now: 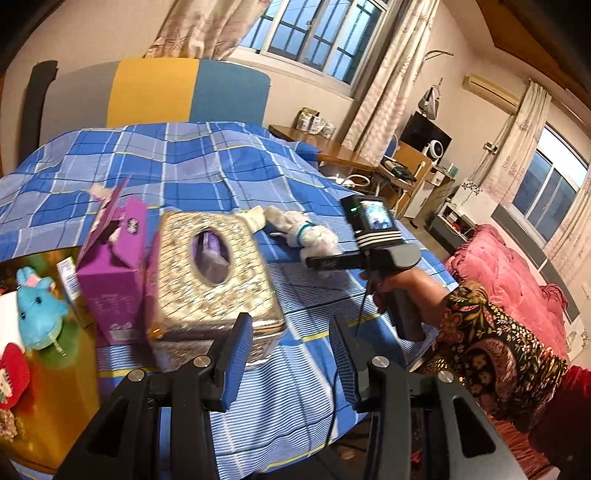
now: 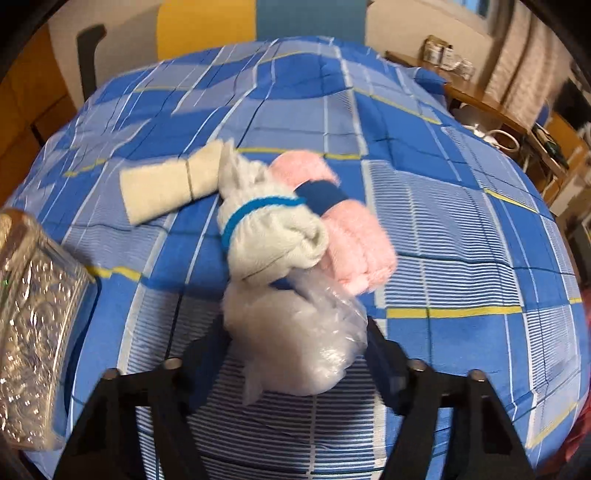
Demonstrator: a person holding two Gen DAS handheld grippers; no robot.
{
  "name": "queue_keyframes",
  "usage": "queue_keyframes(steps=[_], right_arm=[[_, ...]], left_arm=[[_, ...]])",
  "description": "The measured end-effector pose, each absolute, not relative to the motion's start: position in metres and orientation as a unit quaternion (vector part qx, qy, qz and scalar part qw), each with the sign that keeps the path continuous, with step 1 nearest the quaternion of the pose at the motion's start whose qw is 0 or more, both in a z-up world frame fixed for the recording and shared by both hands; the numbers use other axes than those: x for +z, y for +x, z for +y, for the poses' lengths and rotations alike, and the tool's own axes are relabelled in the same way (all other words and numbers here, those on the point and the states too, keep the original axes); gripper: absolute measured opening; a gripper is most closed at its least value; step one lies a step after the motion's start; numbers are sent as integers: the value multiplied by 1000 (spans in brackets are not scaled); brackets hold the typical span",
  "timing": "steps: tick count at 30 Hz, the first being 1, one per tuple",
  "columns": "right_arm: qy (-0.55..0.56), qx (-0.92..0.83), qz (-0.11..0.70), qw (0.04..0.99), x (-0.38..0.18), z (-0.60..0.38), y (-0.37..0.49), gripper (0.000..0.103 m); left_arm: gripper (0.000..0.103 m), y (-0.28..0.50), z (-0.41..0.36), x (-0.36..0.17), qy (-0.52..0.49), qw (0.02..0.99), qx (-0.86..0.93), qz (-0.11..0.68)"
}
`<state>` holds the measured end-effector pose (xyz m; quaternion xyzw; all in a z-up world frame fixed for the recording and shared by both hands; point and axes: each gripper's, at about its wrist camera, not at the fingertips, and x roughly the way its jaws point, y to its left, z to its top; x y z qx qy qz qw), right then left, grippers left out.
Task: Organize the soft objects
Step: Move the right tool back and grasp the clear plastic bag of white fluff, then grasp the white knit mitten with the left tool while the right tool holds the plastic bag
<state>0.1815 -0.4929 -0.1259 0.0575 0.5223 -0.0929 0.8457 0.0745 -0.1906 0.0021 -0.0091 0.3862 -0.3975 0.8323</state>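
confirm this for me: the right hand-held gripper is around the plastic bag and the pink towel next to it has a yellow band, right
Not quite. The right wrist view shows the right hand-held gripper around the plastic bag, but the band on the pink towel is dark blue, not yellow.

Warm indoor light all over, your windows (image 1: 317, 33) look dusky blue. Heavy fisheye bending with dark corners. Your right wrist view is motion-blurred; glare sparkles off the tissue box (image 1: 214, 273).
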Motion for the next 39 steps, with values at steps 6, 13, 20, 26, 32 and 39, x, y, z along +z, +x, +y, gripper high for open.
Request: queue_keyframes(steps=[6,13,20,26,32,39], right_arm=[[81,-83,529,841,-121,-497,174,48],[161,-147,543,811,-119,-541,148,47],[162,-216,524,808,-111,-563,136,47],[192,-249,508,802,-106,-583,128,47],[201,-265,495,803,-102,-590,125,47],[203,-263,492,805,-100,-593,128,47]], left_arm=[[43,75,-214,11,-1,830,-405,384],[43,94,-253,25,-3,828,-405,389],[60,114,-312,28,-5,813,-419,405],[66,140,-360,17,-16,813,-403,420],[66,195,-404,-23,-51,788,-373,488],[66,246,-430,-75,-89,761,-323,556]])
